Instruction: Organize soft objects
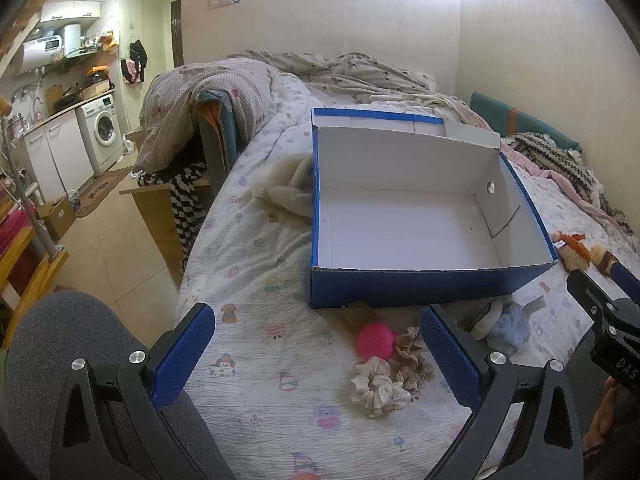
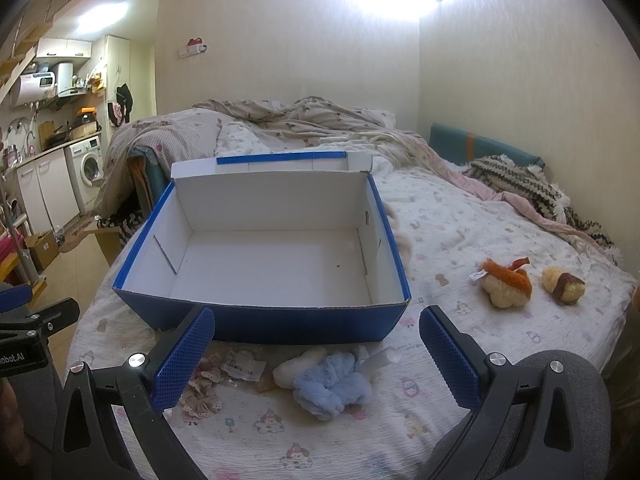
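Left wrist view
- Left gripper (image 1: 316, 350): we are holding its two blue-padded fingers spread wide apart over the printed white bedsheet (image 1: 256, 264), gripping nothing.
- Blue cardboard box with white inside (image 1: 400, 216): we are seeing it sitting open on the sheet, ahead of the fingers, with nothing in it and its flap standing up at the far side.
- Cream fabric scrunchie (image 1: 378, 386): it is lying between the fingers, nearer the right one, touching a beige lace scrunchie (image 1: 412, 354) just behind it.
- Round pink plastic piece (image 1: 375, 340): it is resting beside the lace scrunchie, close to the box's near wall.
- Light blue fluffy soft item (image 1: 510, 326): it is lying just past the right finger, against a white plush piece (image 1: 484, 320).
- Orange-and-cream plush toy (image 1: 574, 250): it is lying to the right of the box, beside the other gripper's black body.
- Cream fleece cloth (image 1: 290, 192): it is bunching against the box's left wall.

Right wrist view
- Right gripper (image 2: 316, 350): we are keeping nothing in it; its fingers are standing wide apart.
- Light blue fluffy soft item (image 2: 330, 384): it is lying between the fingers, in front of the box (image 2: 272, 256), touching the white plush piece (image 2: 298, 366).
- Beige lace scrunchie (image 2: 200, 396): it is lying partly behind the left finger.
- Orange-and-cream plush toy (image 2: 506, 284): it is lying right of the box, near a yellow-and-brown plush toy (image 2: 563, 285).
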Available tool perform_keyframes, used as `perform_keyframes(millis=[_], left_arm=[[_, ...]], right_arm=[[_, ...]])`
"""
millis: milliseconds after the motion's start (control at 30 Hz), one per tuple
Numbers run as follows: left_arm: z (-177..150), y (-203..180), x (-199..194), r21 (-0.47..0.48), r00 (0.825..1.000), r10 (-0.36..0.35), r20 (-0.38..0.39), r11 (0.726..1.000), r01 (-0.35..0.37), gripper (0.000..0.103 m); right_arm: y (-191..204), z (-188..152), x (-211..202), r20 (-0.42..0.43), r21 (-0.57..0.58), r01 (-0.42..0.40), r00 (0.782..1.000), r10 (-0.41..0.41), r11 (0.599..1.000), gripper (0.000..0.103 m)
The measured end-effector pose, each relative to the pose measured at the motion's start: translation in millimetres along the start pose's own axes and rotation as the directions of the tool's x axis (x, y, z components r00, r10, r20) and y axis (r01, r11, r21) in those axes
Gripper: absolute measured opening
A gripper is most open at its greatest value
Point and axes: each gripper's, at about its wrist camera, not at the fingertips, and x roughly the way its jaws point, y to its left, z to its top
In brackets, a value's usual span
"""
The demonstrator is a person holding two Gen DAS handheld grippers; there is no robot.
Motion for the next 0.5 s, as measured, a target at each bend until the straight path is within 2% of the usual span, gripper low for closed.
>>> perform_keyframes(millis=[500], left_arm=[[-3.0, 2.5, 0.9, -0.005, 1.0, -0.001, 0.003, 1.0, 0.001, 0.103]], right_arm=[[1.9, -0.1, -0.7, 0.002, -0.01, 0.0, 1.0, 0.0, 1.0, 0.103]])
